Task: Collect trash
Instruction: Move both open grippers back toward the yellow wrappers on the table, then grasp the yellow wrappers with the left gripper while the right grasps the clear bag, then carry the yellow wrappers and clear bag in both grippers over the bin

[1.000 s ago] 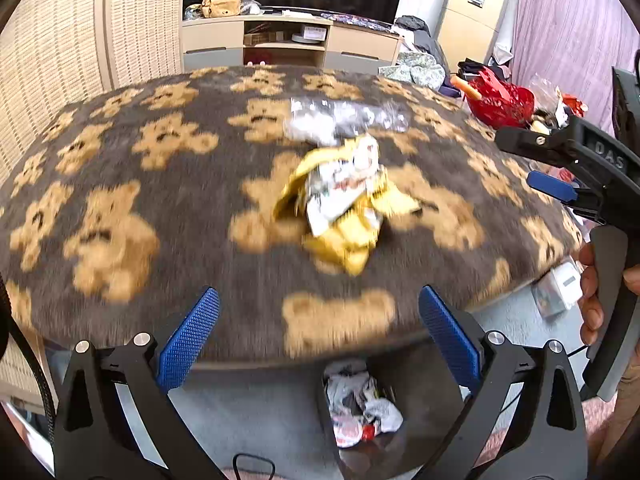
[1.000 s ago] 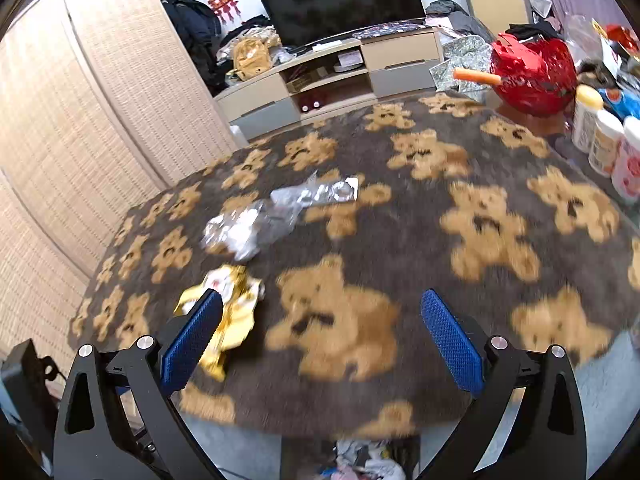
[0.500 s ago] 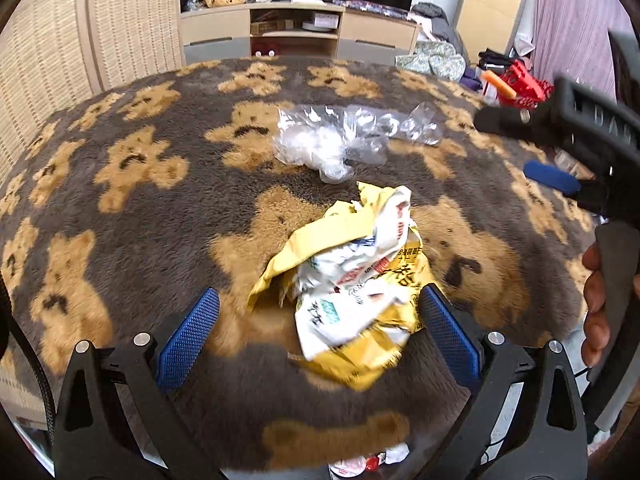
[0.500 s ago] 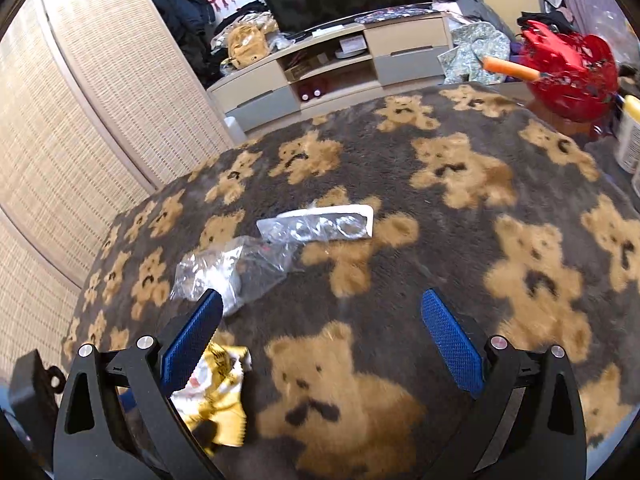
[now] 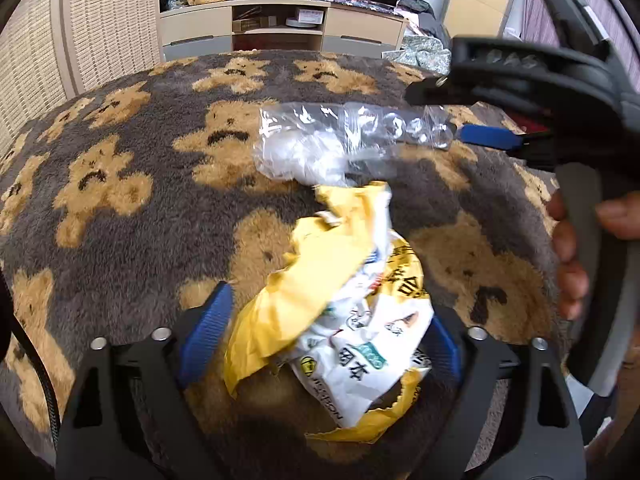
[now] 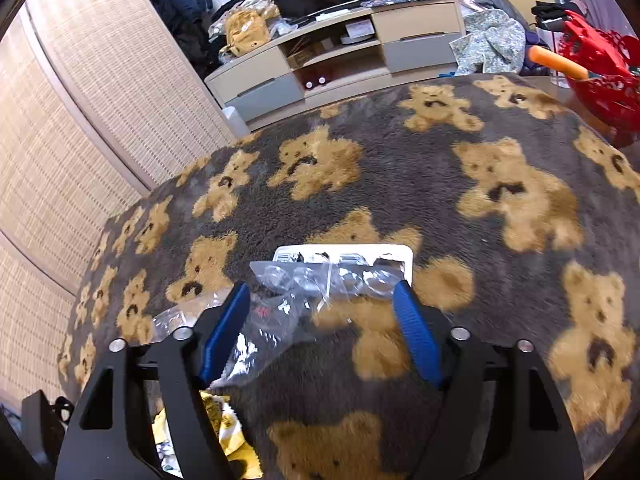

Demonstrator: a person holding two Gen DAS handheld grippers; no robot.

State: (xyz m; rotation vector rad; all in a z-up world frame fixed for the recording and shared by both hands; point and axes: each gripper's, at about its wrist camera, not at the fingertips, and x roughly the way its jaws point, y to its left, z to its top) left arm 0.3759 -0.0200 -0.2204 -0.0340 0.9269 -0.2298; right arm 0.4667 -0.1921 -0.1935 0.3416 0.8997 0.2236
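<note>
Blanket (image 5: 168, 216) nearer; both tools now closing around wrappers (image 5: 340, 304)

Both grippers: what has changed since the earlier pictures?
Both came in over the blanket. The left gripper is closing around the yellow wrapper; the right gripper is closing around the clear plastic. Neither piece of trash has moved.

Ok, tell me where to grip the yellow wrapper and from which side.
Grip the yellow wrapper across its crumpled lower bulk, coming from above at a slant. It lies bunched up on the bear blanket, already between the closing left gripper pads.
</note>
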